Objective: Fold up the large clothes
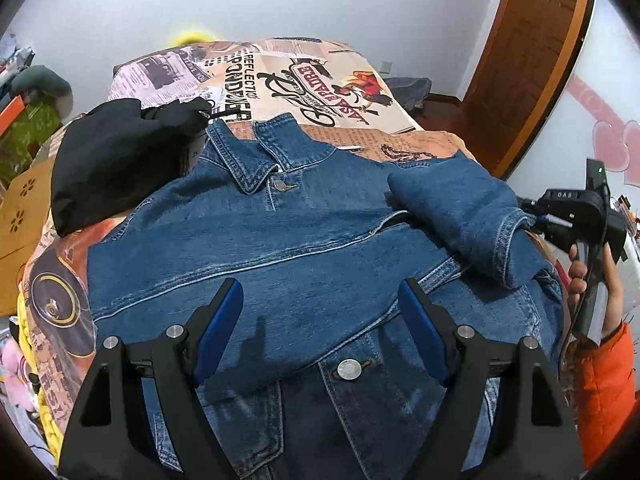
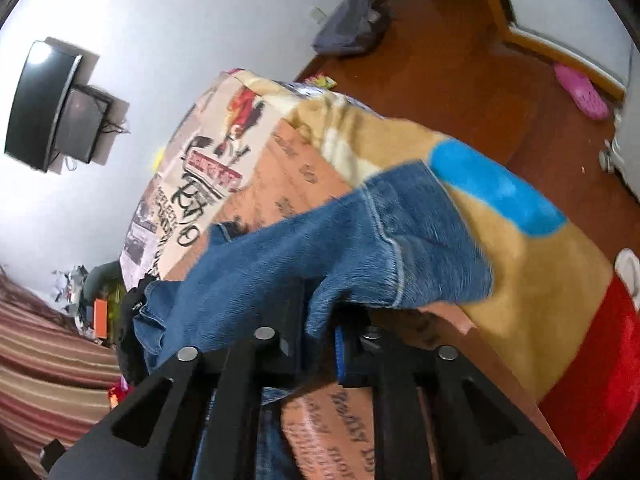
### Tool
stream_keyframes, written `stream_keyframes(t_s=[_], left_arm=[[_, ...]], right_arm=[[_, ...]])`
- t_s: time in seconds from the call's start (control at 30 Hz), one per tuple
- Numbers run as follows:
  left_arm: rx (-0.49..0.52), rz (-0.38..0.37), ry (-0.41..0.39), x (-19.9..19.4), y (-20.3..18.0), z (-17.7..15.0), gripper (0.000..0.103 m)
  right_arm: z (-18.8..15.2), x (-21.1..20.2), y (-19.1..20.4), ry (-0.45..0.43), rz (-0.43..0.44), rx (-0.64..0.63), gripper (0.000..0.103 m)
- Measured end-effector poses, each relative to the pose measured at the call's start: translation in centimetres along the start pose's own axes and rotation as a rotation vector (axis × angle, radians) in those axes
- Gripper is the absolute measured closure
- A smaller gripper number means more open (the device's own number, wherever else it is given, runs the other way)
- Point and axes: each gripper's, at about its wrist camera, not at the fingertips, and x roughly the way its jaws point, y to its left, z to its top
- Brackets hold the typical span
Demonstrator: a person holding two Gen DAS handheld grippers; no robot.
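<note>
A blue denim jacket lies front up on a printed blanket, collar at the far side. One sleeve is folded across its chest. My left gripper is open and empty just above the jacket's lower front. My right gripper shows at the right edge in the left wrist view, shut on the cuff of the right sleeve. In the right wrist view the right gripper pinches the sleeve, which drapes over its fingers and hides the tips.
A black garment lies on the blanket left of the collar. A wooden door stands at the far right. A pink slipper and a grey bag lie on the wooden floor beside the bed.
</note>
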Motion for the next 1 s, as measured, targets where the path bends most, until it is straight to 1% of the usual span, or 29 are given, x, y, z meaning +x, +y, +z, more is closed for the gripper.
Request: stream_keyframes(t_s=[0.07, 0.17, 0.23, 0.27, 0.3, 0.4, 0.5, 0.53, 0.57, 0.6, 0.73, 0.77, 0.8, 0.83, 0.93, 1.0], left_arm=[[-0.006, -0.001, -0.007, -0.3, 0.2, -0.1, 0.024], [-0.024, -0.005, -0.023, -1.0, 0.7, -0.1, 0.024], [-0.039, -0.009, -0.038, -1.5, 1.2, -0.1, 0.024], [-0.045, -0.011, -0.045, -1.8, 1.4, -0.1, 0.024], [-0.053, -0.014, -0.057, -2.2, 1.7, -0.1, 0.024], [-0.072, -0.015, -0.084, -3.4, 2.7, -0.3, 0.024], [-0.098, -0.007, -0.118, -4.9, 4.2, -0.6, 0.024], [-0.110, -0.003, -0.130, -5.4, 4.8, -0.8, 0.024], [-0.123, 0.001, -0.141, -5.9, 5.5, -0.9, 0.024], [-0.141, 0.006, -0.153, -6.5, 6.4, -1.1, 0.024], [-0.218, 0.015, -0.171, -7.8, 9.3, -2.3, 0.021], [-0.236, 0.016, -0.169, -8.1, 10.1, -2.7, 0.021], [-0.253, 0.020, -0.167, -8.3, 10.8, -3.1, 0.021], [-0.273, 0.031, -0.165, -8.4, 11.6, -3.6, 0.021], [-0.320, 0.056, -0.159, -8.9, 13.4, -5.0, 0.021], [-0.347, 0.063, -0.152, -9.1, 14.3, -5.9, 0.021]], right_arm=[[0.0, -0.9, 1.3, -0.035, 0.002, -0.052, 0.094], [0.1, -3.1, 4.4, -0.096, 0.030, -0.145, 0.094], [-0.1, -5.1, 7.5, -0.135, 0.064, -0.226, 0.095], [-0.3, -5.5, 8.5, -0.144, 0.074, -0.250, 0.095], [-0.7, -6.5, 10.5, -0.159, 0.098, -0.297, 0.095], [-1.5, -7.4, 14.7, -0.165, 0.157, -0.393, 0.095], [-3.5, -7.9, 19.1, -0.140, 0.221, -0.500, 0.095], [-4.7, -7.7, 21.1, -0.124, 0.238, -0.555, 0.095], [-5.4, -7.4, 21.9, -0.113, 0.246, -0.583, 0.095], [-6.9, -6.9, 23.6, -0.087, 0.256, -0.634, 0.095], [-12.1, -3.7, 27.5, 0.021, 0.260, -0.766, 0.095], [-12.8, -2.6, 27.8, 0.051, 0.259, -0.782, 0.095], [-14.5, -0.9, 28.3, 0.112, 0.254, -0.811, 0.094], [-15.5, 0.3, 28.3, 0.155, 0.245, -0.827, 0.094], [-19.2, 4.7, 28.1, 0.321, 0.194, -0.877, 0.094], [-21.0, 6.9, 27.5, 0.383, 0.149, -0.893, 0.094]])
